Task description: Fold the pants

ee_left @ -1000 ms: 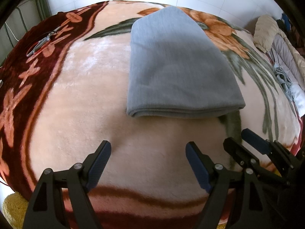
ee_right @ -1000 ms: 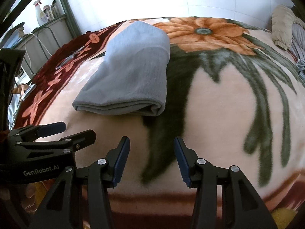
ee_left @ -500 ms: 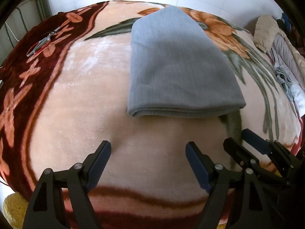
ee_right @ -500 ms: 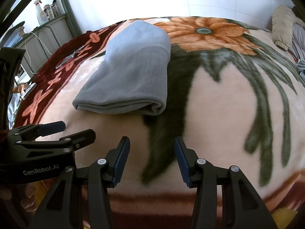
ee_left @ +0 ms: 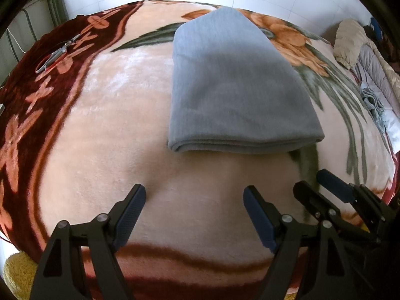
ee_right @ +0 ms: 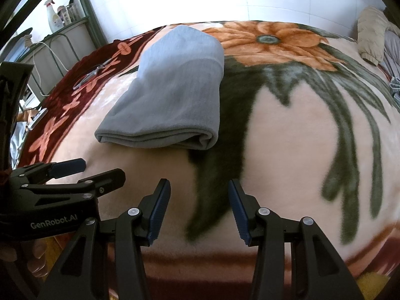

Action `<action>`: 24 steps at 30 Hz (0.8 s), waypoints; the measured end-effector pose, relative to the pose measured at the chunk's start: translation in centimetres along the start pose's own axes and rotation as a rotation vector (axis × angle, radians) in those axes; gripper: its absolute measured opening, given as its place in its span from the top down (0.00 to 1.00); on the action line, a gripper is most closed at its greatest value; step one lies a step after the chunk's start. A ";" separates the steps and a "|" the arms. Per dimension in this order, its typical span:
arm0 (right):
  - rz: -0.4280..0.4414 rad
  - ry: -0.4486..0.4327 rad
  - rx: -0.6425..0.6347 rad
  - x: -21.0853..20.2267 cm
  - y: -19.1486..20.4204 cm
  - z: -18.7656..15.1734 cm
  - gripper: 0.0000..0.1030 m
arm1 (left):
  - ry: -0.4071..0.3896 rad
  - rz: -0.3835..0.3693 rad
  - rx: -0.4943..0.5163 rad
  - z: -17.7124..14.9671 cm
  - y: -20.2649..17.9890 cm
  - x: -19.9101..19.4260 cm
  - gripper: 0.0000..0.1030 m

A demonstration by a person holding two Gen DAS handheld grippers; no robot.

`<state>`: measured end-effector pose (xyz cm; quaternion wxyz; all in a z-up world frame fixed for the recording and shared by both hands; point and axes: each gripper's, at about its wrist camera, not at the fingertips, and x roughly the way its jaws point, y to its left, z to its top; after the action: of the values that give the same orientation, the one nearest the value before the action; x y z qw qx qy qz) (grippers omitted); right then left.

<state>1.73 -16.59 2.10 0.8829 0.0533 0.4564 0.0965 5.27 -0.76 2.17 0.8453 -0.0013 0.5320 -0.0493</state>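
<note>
Grey pants (ee_left: 237, 85) are lying folded in a flat stack on the floral fleece blanket (ee_left: 105, 130), folded edge facing me, well ahead of both grippers. I'm holding my left gripper (ee_left: 194, 212) over bare blanket short of that edge, jaws spread wide, gripping nothing. I'm holding my right gripper (ee_right: 199, 208) beside it over the dark green leaf print, jaws also apart and empty; neither one is touching the pants. Scissors (ee_left: 53, 56), or possibly pliers since the view is too small to settle it, are sitting on the maroon border off to the left. Bedding and clothes (ee_left: 370, 70) are piling up at far right.
</note>
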 end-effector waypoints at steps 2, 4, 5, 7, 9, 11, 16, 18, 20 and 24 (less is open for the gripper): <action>0.000 0.000 0.000 0.0 0.0 0.0 0.53 | -0.001 0.000 0.001 0.0 0.0 0.0 0.19; 0.000 0.001 0.002 0.0 0.1 -0.1 0.53 | -0.001 0.000 0.001 0.0 0.0 0.0 0.19; 0.000 0.000 0.002 0.0 0.0 0.0 0.53 | -0.001 0.000 0.001 0.0 0.0 0.0 0.19; -0.001 0.000 0.001 0.0 0.0 0.0 0.53 | 0.000 0.000 0.001 0.0 0.0 0.0 0.19; 0.001 0.000 0.002 0.0 0.1 0.0 0.53 | 0.000 0.000 0.001 0.0 0.0 0.0 0.19; 0.000 0.000 0.001 0.0 0.1 0.0 0.53 | 0.000 0.000 0.001 0.0 0.0 0.0 0.19; 0.000 0.000 0.002 0.0 0.0 0.0 0.53 | 0.000 0.000 0.001 0.0 0.1 0.0 0.19; 0.000 0.001 0.002 0.0 0.1 0.0 0.53 | 0.000 0.000 0.001 0.0 0.1 0.0 0.19; 0.000 0.001 0.001 0.0 0.0 0.0 0.53 | 0.000 0.000 0.001 0.0 0.0 0.0 0.19; 0.001 0.001 0.001 0.0 0.0 0.0 0.53 | 0.001 0.000 0.001 0.0 0.1 0.0 0.19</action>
<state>1.75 -16.61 2.09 0.8827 0.0540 0.4567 0.0965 5.26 -0.70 2.14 0.8451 -0.0010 0.5323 -0.0492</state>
